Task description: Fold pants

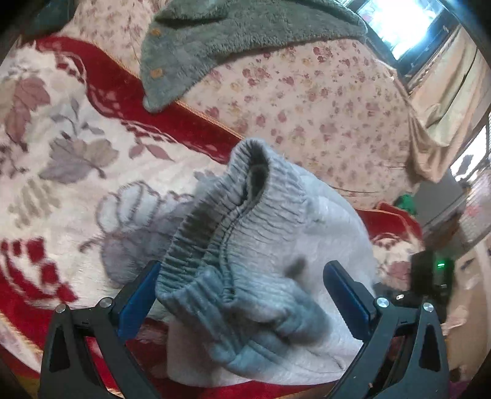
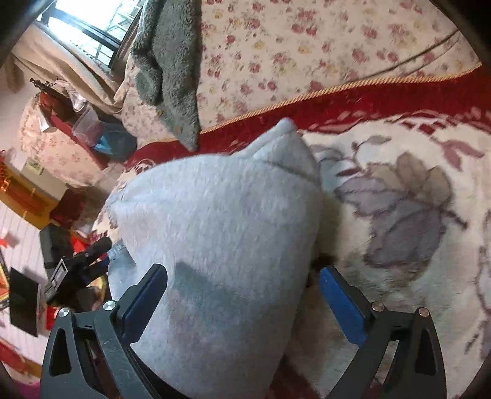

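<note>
Light grey fleece pants lie bunched on a red and cream floral blanket. In the left wrist view the ribbed elastic waistband stands up between the fingers of my left gripper, which is open around it. In the right wrist view the fuzzy pants fabric fills the space between the fingers of my right gripper, which is open too. The leg ends are hidden.
A grey-green fleece garment lies at the back on a pink flowered quilt. The blanket spreads to the right of the right gripper. Room clutter and the other gripper lie beyond the bed's edge. A window is behind.
</note>
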### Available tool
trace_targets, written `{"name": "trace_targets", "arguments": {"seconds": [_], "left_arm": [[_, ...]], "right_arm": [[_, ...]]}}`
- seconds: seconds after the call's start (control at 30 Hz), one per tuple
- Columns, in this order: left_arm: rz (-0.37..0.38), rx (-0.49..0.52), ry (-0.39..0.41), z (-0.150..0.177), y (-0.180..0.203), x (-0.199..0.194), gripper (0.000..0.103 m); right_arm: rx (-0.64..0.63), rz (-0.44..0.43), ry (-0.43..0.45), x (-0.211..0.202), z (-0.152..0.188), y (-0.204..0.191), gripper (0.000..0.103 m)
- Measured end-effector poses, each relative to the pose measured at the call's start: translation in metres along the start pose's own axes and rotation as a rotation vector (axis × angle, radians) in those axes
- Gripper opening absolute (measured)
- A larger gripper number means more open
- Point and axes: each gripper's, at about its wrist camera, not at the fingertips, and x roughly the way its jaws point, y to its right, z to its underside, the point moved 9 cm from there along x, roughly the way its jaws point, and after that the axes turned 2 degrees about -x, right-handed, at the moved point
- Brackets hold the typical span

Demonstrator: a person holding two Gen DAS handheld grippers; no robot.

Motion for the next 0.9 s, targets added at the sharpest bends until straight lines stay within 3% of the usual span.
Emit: {"name": "trace_targets", "arguments": {"seconds": [0.13, 0.23, 0.33, 0.47, 0.7, 0.9], "left_arm": [[0.113, -0.051, -0.073, 0.009, -0.003, 0.018, 0.103], [0.072, -0.028, -0.07, 0.012, -0.011, 0.025, 0.103], [0.057, -0.025, -0.141, 0.023, -0.018, 0.043, 0.103], [0.114, -0.079, -0.131, 0.025, -0.021, 0.052, 0.103], [0.121, -0.076, -0.13, 0.028, -0.018, 0.061, 0.103], [0.101, -0.038, -0.096, 0.027, -0.006, 0.051, 0.077]], "right_arm": [[0.1, -0.119, -0.02, 0.02, 0.003, 0.006, 0.103], [0.185, -0.217, -0.051, 0.031, 0.007, 0.011, 0.103], [0.165, -0.219, -0.041, 0.031, 0.009, 0.009, 0.103], [0.166, -0.22, -0.098, 0.034, 0.008, 0.009, 0.103], [0.162, -0.214, -0.077, 0.035, 0.006, 0.006, 0.103], [0.062, -0.197, -0.045, 0.031, 0.003, -0.02, 0.097]]}}
